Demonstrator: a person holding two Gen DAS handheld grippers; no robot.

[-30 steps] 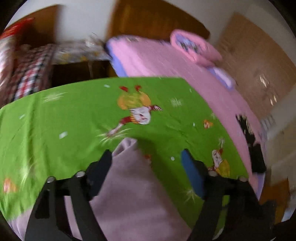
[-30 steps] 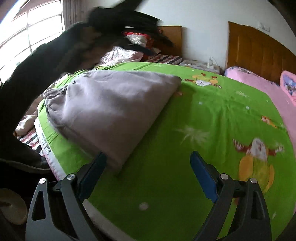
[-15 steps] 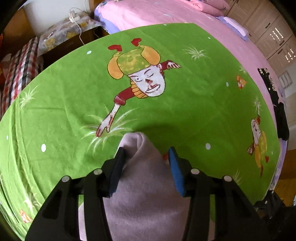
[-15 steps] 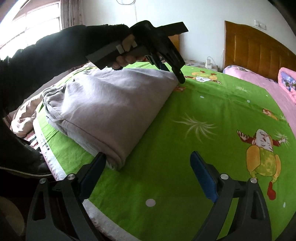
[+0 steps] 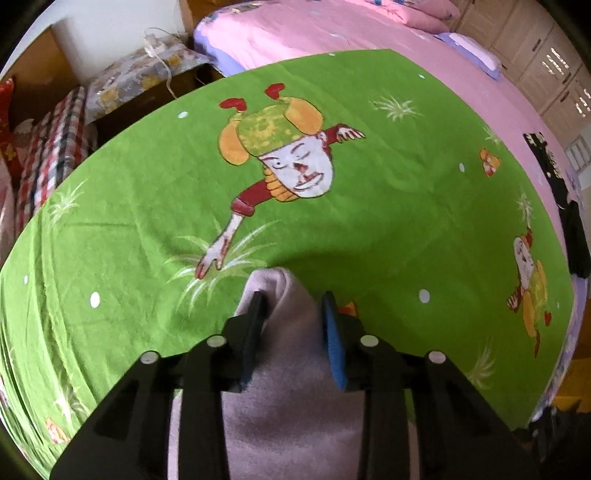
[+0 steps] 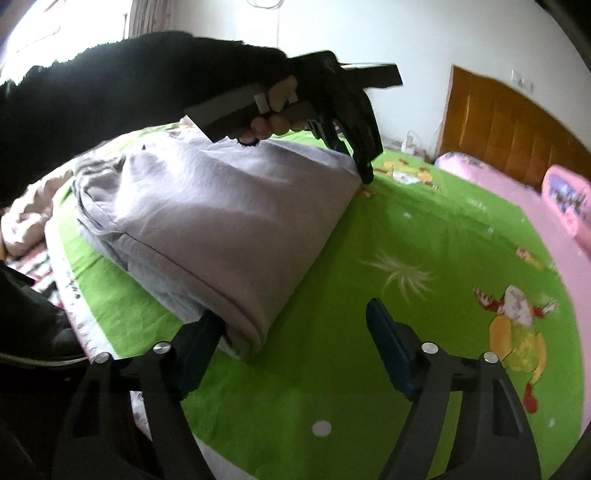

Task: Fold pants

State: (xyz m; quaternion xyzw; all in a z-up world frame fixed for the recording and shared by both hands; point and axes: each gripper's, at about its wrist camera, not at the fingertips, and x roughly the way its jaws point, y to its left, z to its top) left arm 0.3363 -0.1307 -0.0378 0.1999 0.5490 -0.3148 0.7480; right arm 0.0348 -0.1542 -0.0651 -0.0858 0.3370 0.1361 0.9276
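Observation:
The light grey pants (image 6: 221,221) lie folded on the green cartoon bedsheet (image 6: 424,229). My left gripper (image 5: 293,304) is shut on the pants' far corner (image 5: 280,295); in the right wrist view it (image 6: 360,162) pinches that corner at the far end of the fold. My right gripper (image 6: 295,317) is open at the pants' near corner, with its left finger against the fold edge and its right finger over bare sheet.
A pink bed (image 5: 369,33) with pillows lies beyond the green sheet. A bedside cabinet (image 5: 140,77) and plaid bedding (image 5: 51,147) are at the left. The wooden headboard (image 6: 509,136) is at the back. The sheet's near edge (image 6: 70,295) is close.
My left gripper has closed from wide open onto the pants' far corner. My right gripper has moved forward to the pants' near corner, still open.

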